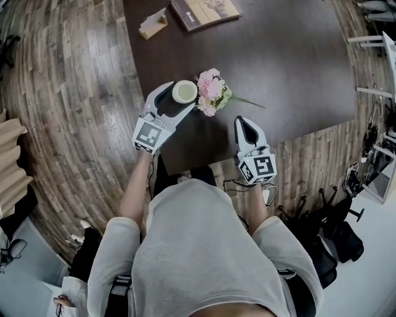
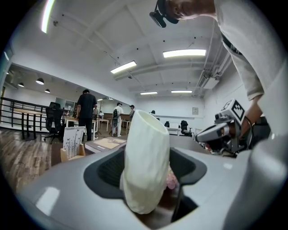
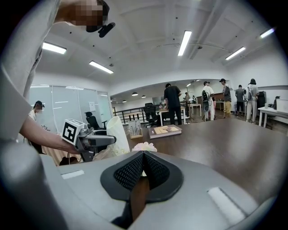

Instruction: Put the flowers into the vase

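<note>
Left tool (image 1: 180,98) spread round the vase (image 1: 184,91) w/o pinching, flowers (image 1: 211,93) lying just right of it on the surface (image 1: 278,62), right tool (image 1: 242,124) pressed together, empty; next, right opens & grabs stems.

Dark table (image 1: 297,62) w/ vase (image 1: 184,91), flowers (image 1: 212,93) beside it, book (image 1: 205,11) & card stand (image 1: 152,26).

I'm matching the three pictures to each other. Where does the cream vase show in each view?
Head view: the vase is above centre, between the left gripper's jaws.
Left gripper view: the vase is at centre, close up, standing between the jaws.
Right gripper view: the vase is left of centre, beside the left gripper.
Shared landmark: the book lying beyond the vase.
</note>
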`<state>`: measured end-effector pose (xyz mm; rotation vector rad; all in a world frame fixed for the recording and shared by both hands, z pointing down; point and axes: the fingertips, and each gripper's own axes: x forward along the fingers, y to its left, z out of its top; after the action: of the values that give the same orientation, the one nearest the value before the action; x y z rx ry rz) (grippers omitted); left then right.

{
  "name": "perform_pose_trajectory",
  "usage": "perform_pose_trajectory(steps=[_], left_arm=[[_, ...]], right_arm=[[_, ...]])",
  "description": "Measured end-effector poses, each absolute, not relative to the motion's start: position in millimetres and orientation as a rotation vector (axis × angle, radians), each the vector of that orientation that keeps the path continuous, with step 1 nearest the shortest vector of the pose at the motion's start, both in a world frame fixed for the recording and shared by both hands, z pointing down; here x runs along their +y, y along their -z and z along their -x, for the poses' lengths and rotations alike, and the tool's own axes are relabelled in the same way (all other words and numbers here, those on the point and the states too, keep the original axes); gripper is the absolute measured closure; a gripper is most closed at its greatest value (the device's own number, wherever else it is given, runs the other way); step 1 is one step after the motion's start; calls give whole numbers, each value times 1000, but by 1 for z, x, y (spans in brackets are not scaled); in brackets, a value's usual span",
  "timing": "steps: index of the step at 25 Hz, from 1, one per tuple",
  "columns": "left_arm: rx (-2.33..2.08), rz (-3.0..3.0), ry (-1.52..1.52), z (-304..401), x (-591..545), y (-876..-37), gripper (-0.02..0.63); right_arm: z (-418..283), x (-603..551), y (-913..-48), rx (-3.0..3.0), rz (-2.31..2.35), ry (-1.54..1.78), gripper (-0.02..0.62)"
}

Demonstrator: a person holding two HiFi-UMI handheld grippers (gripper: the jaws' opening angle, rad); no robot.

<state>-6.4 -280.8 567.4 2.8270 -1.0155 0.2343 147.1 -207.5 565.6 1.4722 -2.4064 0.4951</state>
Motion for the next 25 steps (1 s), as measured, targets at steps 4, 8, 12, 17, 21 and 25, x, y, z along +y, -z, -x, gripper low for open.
perform_pose_trajectory(steps=[4,8,12,17,21,25], left_arm=[[-1018,-2834,-227,6,-281,-567,295],[-1019,-2834,-225,7,-281,-567,296],[-1018,-2831,-219,7,-281,-568,296],[-1021,-2815,-210,7,-281,-568,296],[-1024,-2824,-211,7,-281,-568,296],[-1026,-2817,-208,7,-280,-568,296]], right_arm=[[-148,-210,-568,-2405,-1468,-501,598],[-148,-212,-573,-2400,-1453,-505,598],[-151,-212,-587,-2258,-1376,-291,597],[-161,-211,-618,-1718,-1048,475,597],[-162,-212,-638,-1676,-987,502,597],[-173,-217,-653,-1624,-1006,453,595]])
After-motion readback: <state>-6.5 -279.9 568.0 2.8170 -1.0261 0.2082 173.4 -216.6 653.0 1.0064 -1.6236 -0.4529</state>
